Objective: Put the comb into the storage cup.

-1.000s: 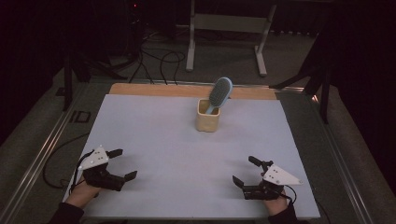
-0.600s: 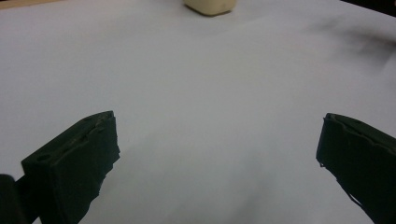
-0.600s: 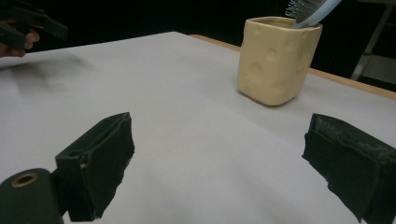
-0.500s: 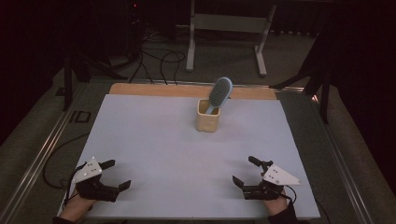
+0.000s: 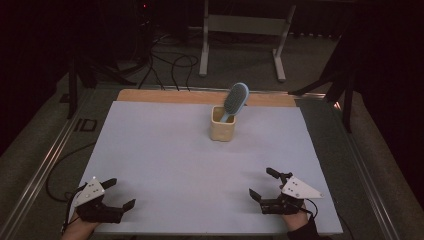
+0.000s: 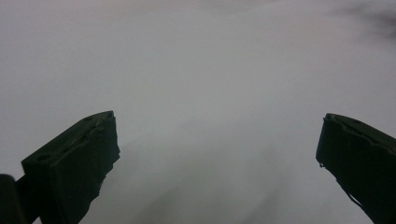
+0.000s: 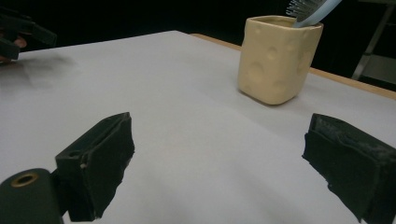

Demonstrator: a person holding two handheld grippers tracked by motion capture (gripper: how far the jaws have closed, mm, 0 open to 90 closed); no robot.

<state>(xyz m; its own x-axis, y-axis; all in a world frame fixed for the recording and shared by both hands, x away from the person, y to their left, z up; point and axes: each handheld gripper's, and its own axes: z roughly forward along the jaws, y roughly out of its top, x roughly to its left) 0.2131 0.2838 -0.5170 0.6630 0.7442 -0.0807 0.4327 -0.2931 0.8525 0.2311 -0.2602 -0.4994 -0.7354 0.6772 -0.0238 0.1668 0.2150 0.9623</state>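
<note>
Both grippers sit at the near edge of the white table sheet, the left gripper at the near left corner and the right gripper at the near right, jaws spread wide and holding nothing. Well beyond them, toward the far edge, the cream cup stands upright with the blue hairbrush leaning out, handle down. This looks like a resting stage with nothing grasped; any next move calls for a long forward reach to the cup.
</note>
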